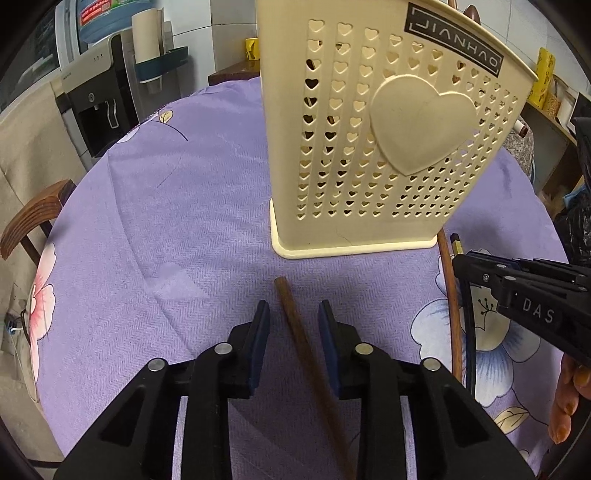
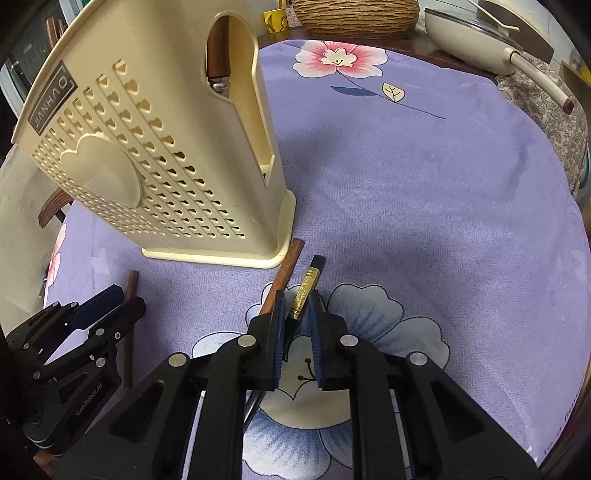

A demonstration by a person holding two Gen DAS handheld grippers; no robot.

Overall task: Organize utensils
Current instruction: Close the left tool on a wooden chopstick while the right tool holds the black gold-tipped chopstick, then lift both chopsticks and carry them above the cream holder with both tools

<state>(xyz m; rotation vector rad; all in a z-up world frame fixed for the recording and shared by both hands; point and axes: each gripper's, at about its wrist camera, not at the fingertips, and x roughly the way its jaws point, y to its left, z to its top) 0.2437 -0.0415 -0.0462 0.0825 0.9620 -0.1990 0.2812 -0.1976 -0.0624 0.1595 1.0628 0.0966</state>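
Observation:
A cream utensil holder (image 1: pixel 373 140) with heart-shaped holes stands upright on the purple floral tablecloth (image 1: pixel 177 221); it also shows in the right wrist view (image 2: pixel 177 147), with a wooden-handled utensil (image 2: pixel 218 55) inside. My left gripper (image 1: pixel 294 314) is open, its fingers on either side of a brown chopstick (image 1: pixel 295 328) lying on the cloth. My right gripper (image 2: pixel 296 301) has its jaws close around a black chopstick with a gold band (image 2: pixel 306 291); contact is unclear. Another brown chopstick (image 2: pixel 282 277) lies just left of it.
A water dispenser (image 1: pixel 96 103) and wooden chair (image 1: pixel 33 218) stand left of the table. A woven basket (image 2: pixel 354 14) and a white pan (image 2: pixel 476 37) sit at the table's far edge. Shelves (image 1: pixel 546 110) stand at right.

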